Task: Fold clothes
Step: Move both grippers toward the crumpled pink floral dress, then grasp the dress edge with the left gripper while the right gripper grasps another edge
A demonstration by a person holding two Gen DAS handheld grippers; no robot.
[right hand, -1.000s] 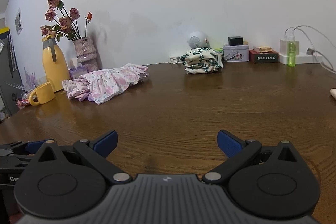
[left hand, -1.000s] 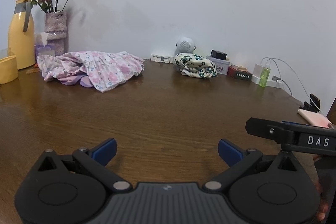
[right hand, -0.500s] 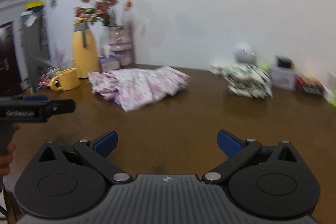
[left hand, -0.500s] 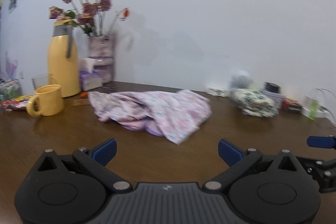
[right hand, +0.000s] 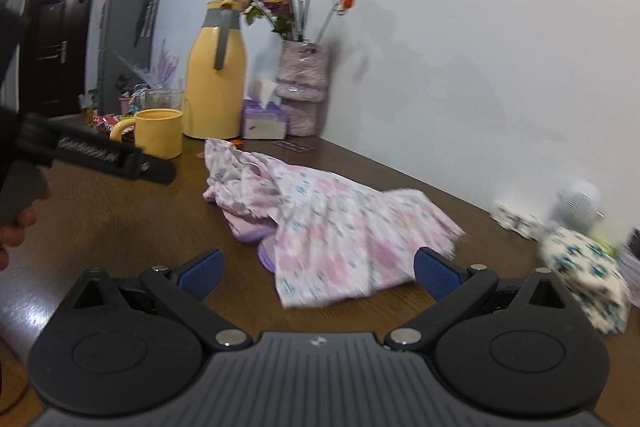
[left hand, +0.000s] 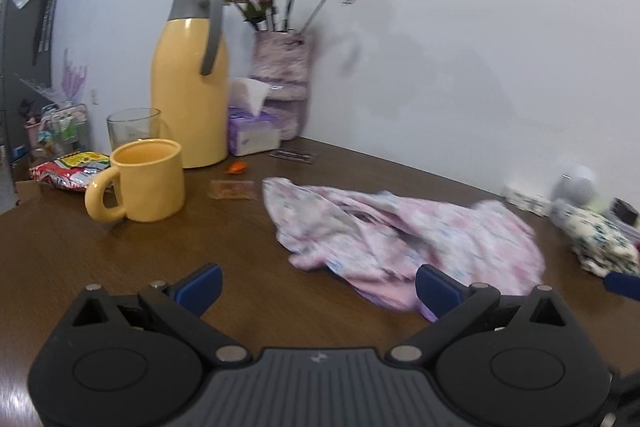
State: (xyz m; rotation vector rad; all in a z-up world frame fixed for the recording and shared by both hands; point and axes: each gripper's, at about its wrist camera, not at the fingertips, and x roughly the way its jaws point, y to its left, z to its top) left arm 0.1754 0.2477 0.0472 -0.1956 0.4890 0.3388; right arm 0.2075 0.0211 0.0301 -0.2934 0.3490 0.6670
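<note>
Pink garment (right hand: 320, 227): crumpled on surface (left hand: 120, 267), unfolded.
Left gripper (left hand: 318, 285), right gripper (right hand: 316, 273): jaws spread, empty, facing garment, likely to grasp.

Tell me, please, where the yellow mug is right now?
In the left wrist view, the yellow mug stands at the table's left, in front of the yellow jug and left of the pink floral garment.

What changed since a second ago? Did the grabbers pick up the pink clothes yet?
Not yet. Both grippers swung left and moved closer to the pink flowery garment, which now looks much bigger in both views. The left gripper and right gripper stayed wide open, jaws empty, touching nothing. The garment still lies crumpled on the table, and the yellow mug and jug have not moved.
</note>
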